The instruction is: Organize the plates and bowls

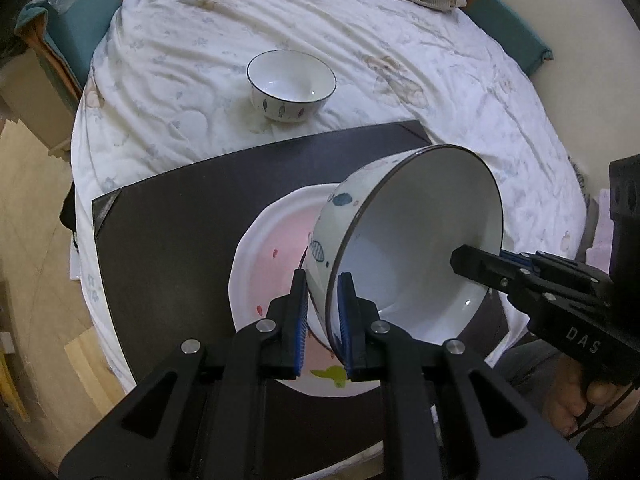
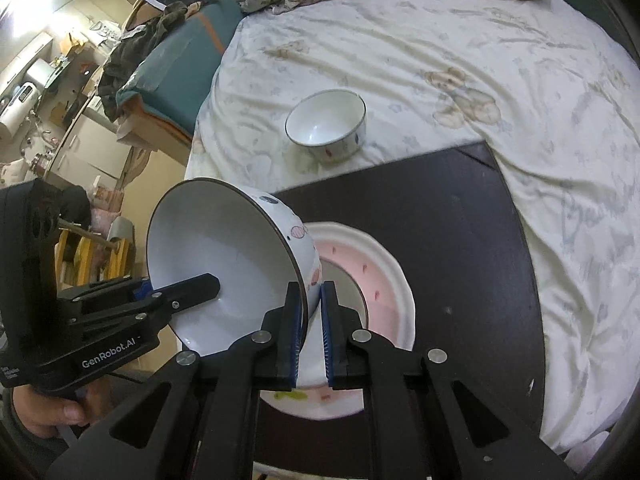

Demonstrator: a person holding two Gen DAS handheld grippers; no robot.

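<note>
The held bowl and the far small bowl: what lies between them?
Only dark board and then wrinkled bedsheet separate the held bowl from the small bowl; both views show this.

Colours here are pretty soft overall. The tilted white ceramic bowl point(image 1: 404, 240) has a thin dark rim line and little blue and reddish-pink oval leaf shapes scattered on its outside, with a plain glossy white inside. Under it is a round white plate with a pale pink middle point(image 1: 276, 248), dotted with small red marks and a yellow-green figure near its edge. The flat dark brown, almost black board point(image 1: 168, 240) is plain. The second white bowl point(image 1: 291, 84) farther back has the same dark rim and little coloured leaves. The bed sheet point(image 1: 420, 72) is cream with faded bear prints. Both tools are black with blue pads point(image 1: 345, 320).
</note>
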